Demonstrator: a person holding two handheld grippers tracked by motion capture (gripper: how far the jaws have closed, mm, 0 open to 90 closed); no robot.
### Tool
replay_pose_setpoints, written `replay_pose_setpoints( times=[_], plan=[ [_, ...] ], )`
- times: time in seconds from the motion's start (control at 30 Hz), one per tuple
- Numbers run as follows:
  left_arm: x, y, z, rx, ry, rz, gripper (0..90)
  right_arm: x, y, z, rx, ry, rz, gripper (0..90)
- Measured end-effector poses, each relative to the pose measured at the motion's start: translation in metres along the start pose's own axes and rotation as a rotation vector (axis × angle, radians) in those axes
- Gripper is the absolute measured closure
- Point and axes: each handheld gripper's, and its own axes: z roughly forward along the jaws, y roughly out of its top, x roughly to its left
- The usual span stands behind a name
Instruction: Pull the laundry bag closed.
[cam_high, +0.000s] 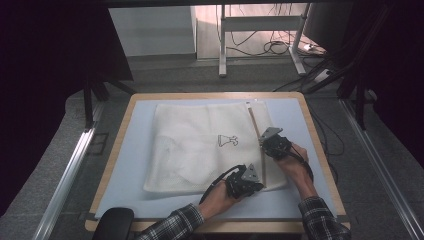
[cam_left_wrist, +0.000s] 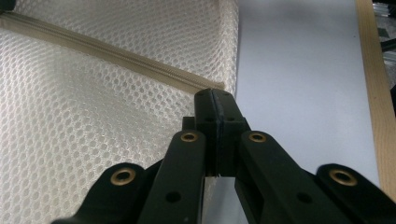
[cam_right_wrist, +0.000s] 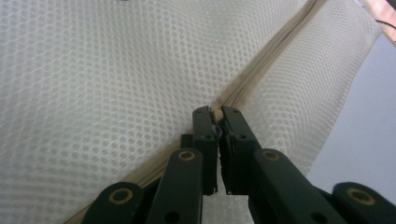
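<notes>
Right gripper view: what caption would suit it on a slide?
Shut tongs pinching the zipper of a white mesh bag.

We are in a lab or test room, not a home. Our bench (cam_high: 320, 150) is a small wooden top with a pale blue mat (cam_high: 125, 165), standing on grey carpet (cam_high: 380, 200). Metal rails (cam_high: 65, 175) run along the floor left and right. Far off, a desk frame (cam_high: 260, 30) stands over loose cables (cam_high: 275, 47); dark curtains (cam_high: 45, 75) flank us.
</notes>
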Motion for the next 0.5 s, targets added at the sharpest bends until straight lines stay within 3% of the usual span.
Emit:
replay_pose_setpoints(
  times=[0.5],
  plan=[
    [-0.001,0.000,0.000,-0.001,0.003,0.002,90.0,-0.013,0.010,0.013,0.014,-0.024,-0.020,85.0]
  ],
)
